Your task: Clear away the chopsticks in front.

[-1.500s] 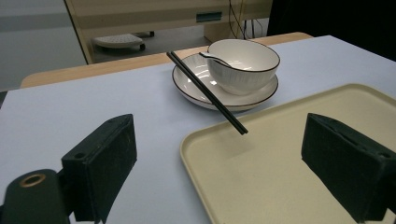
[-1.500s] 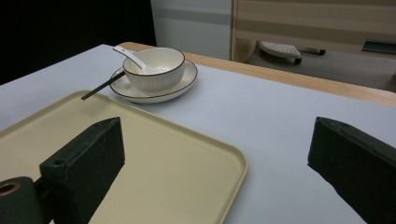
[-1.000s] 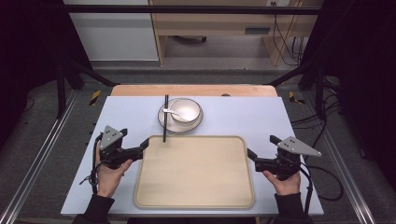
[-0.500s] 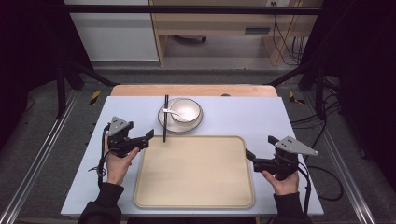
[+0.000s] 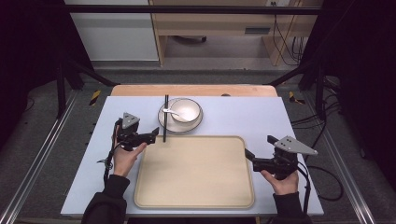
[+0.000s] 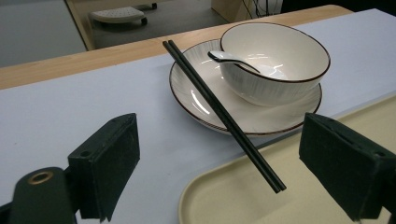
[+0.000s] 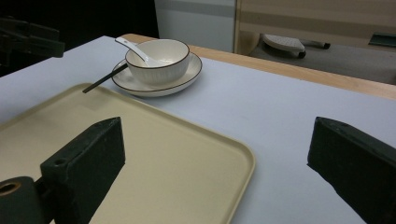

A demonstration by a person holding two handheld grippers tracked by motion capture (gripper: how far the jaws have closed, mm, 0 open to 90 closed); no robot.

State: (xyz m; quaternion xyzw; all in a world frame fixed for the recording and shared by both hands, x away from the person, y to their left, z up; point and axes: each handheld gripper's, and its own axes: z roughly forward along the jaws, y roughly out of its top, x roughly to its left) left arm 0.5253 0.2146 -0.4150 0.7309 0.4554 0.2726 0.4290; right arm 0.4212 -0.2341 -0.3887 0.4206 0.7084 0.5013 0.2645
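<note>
Your left gripper (image 5: 152, 136), jaws spread and empty, sits just beside the black chopsticks (image 5: 165, 118), whose long axis runs away across the white plate's (image 5: 170, 125) rim; your right gripper (image 5: 248, 154), also spread, is well apart.

left gripper (image 5: 154, 134) moved forward — nearer the chopsticks (image 5: 165, 118), jaws spread

even overhead light, dark surroundings, glare inside the bowl (image 6: 275, 60).
</note>
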